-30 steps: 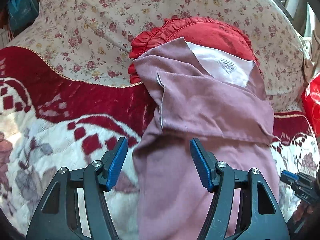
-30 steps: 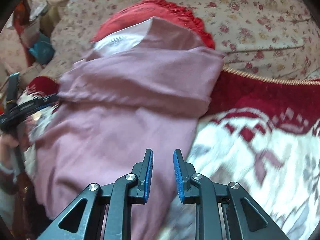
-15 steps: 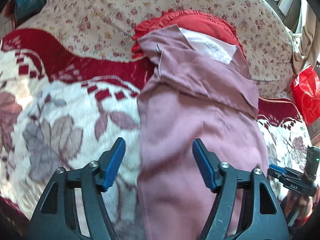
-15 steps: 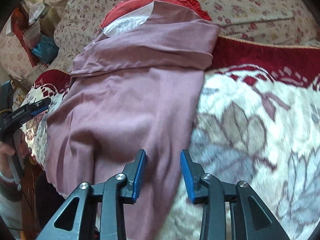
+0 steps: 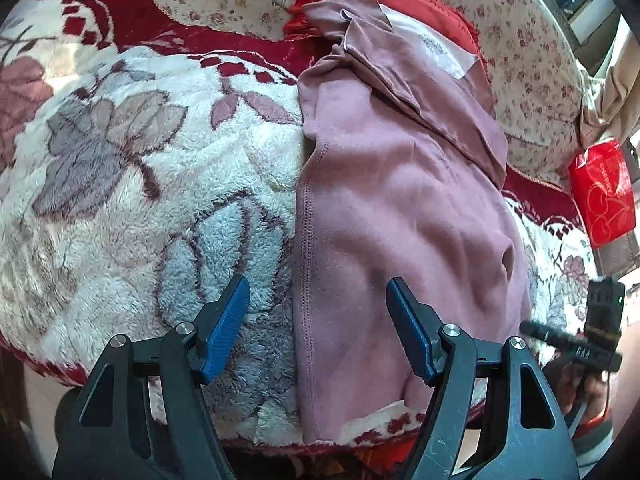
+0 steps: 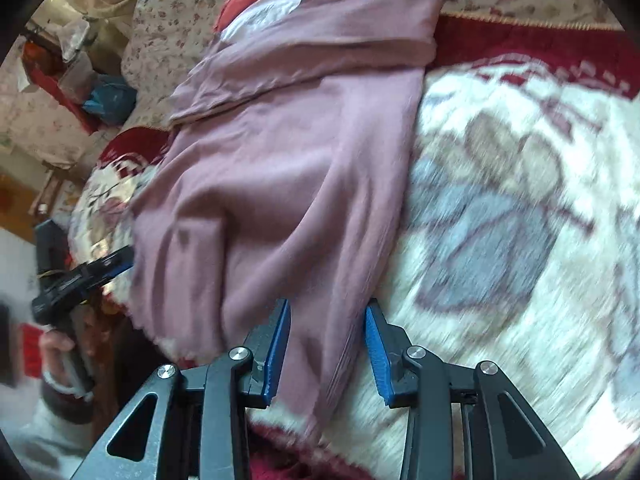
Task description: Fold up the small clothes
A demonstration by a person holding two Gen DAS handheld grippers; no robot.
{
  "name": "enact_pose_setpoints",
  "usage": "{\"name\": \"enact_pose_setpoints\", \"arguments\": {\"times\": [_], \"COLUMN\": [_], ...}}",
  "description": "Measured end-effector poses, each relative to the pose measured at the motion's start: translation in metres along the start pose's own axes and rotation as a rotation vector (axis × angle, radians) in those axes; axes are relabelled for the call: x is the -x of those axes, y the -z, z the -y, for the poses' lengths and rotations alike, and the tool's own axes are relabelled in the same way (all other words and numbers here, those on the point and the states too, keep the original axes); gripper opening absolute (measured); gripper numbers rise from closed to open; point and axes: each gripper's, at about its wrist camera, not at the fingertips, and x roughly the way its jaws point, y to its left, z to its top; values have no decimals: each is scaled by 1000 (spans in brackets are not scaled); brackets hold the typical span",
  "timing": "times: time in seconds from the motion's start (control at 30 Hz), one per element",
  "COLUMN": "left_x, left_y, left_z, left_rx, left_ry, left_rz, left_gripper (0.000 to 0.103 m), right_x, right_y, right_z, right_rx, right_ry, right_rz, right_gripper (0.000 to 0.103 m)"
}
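A mauve pink garment (image 5: 400,200) lies lengthwise on a fleece blanket (image 5: 160,200), its top part folded back with a white lining patch (image 5: 432,44) showing. Its far end rests on a red frilled cushion (image 5: 424,4). My left gripper (image 5: 318,332) is open and empty, above the garment's near left hem. My right gripper (image 6: 328,344) is open, with its jaws either side of the garment's (image 6: 288,160) near right corner, which hangs over the bed edge. The right gripper also shows in the left wrist view (image 5: 576,344), and the left gripper in the right wrist view (image 6: 84,276).
A floral quilt (image 5: 520,40) lies behind the cushion. A red bag (image 5: 604,192) stands at the right. Cluttered shelves and a blue bag (image 6: 108,98) are at the far left in the right wrist view. The bed's front edge (image 5: 360,440) is just below the grippers.
Both grippers have drawn back toward the near end of the garment. The right gripper's jaws have opened wider. The garment lies as before.
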Motion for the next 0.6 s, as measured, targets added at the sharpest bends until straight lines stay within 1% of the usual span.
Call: {"name": "enact_pose_setpoints", "arguments": {"times": [0.03, 0.07, 0.1, 0.13, 0.2, 0.23, 0.3, 0.33, 0.37, 0.43, 0.5, 0.53, 0.57, 0.6], "left_x": [-1, -3, -4, -4, -2, -1, 3, 3, 4, 5, 3, 3, 2, 0], "left_y": [1, 1, 1, 0, 0, 0, 3, 4, 6, 10, 13, 15, 16, 19], "left_z": [0, 0, 2, 2, 3, 1, -2, -3, -4, -5, -2, 0, 3, 6], "left_rx": [4, 5, 1, -3, -11, -9, -2, -1, 3, 11, 3, -4, -16, -34], "left_ry": [-1, -4, -12, -16, -12, -5, 3, 3, -1, 1, -1, -9, -21, -33], "left_rz": [3, 2, 2, 0, -8, -13, -25, -28, -31, -30, -28, -26, -19, -10], "left_gripper": [71, 72, 72, 72, 72, 72, 72, 72, 72, 72, 72, 72, 72, 74], "right_x": [-2, -5, -6, -4, 11, 23, 41, 49, 56, 57, 48, 44, 45, 47], "right_y": [5, 8, 10, 11, 12, 13, 15, 17, 19, 22, 22, 20, 19, 14], "right_z": [-3, -7, -12, -14, -12, -13, -8, -3, 4, 20, 27, 29, 31, 30], "right_rx": [11, 33, 70, 82, 74, 91, 105, 106, 111, 85, 74, 70, 65, 55], "right_ry": [-9, -5, 35, 68, 42, 60, 113, 150, 205, 236, 266, 319, 343, 347], "right_rz": [6, 5, 10, 25, 44, 61, 64, 54, 39, 5, -29, -35, -30, -14], "right_gripper": [35, 26, 10, 6, 4, 4, 4, 4, 4, 4, 4, 4, 4, 5]}}
